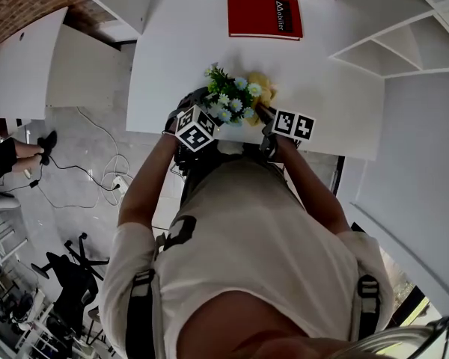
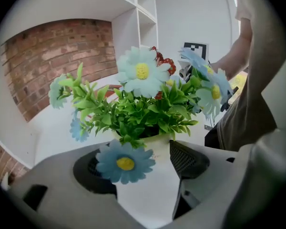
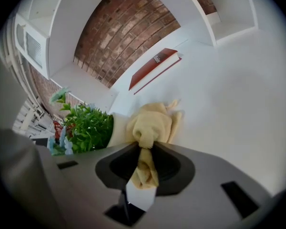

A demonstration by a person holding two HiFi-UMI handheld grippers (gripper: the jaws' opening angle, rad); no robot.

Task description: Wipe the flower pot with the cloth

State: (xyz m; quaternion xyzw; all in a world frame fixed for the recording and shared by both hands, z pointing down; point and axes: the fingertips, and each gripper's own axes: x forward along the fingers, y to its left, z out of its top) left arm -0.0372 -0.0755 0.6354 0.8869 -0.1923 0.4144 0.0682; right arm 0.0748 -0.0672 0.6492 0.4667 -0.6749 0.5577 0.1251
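White table (image 1: 179, 66) fills the upper middle of the head view, with brick wall and white shelves around it and a red book (image 1: 264, 16) lying at the top centre. At the table's near edge, in the middle of the frame, stands the flower pot (image 2: 157, 147), its blue and white flowers (image 1: 232, 96) spreading over the rim. In the left gripper view the left gripper (image 2: 143, 162) has its jaws either side of the pot's pale wall, and they appear to press on it and steady it. At the lower centre of the right gripper view the right gripper (image 3: 144, 168) has its jaws pinched on a yellow cloth (image 3: 150, 123), whose bunched end lies against the side of the pot. Judging from this, wiping is under way on one side; how much of the wall is already clean cannot be told, and the far side and rim look left to do
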